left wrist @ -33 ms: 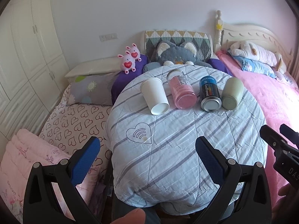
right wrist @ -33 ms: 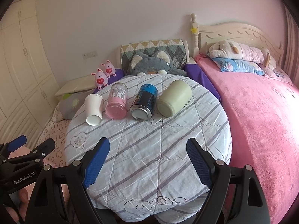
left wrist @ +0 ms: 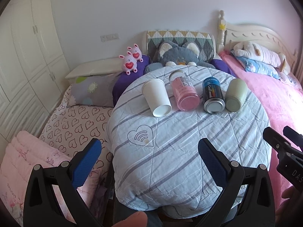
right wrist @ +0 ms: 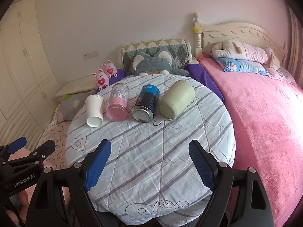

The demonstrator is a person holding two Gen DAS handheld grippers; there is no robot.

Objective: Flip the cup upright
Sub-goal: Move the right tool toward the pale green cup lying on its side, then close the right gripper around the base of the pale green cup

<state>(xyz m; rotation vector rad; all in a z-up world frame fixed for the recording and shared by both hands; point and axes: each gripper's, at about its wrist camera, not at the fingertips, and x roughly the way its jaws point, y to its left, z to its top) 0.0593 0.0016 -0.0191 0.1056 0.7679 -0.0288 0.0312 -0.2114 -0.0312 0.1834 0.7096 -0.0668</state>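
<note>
Since the white paper cup (left wrist: 156, 98) lies on its side at the bench's (left wrist: 189, 151) 11 o'clock, base toward the empty, wide-open left gripper (left wrist: 149, 151), that one sits nearer; the right gripper (right wrist: 149, 155) also gapes empty.

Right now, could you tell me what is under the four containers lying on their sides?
The white paper cup, pink jar, blue can and green cup lie on a striped quilt. Whatever the quilt covers is hidden.

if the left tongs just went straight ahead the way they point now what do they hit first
Probably the striped quilt over the round table, since the left tongs hover open above its near part. Beyond that, the line runs toward the white paper cup and the pink jar lying on their sides; depth is unclear.
</note>
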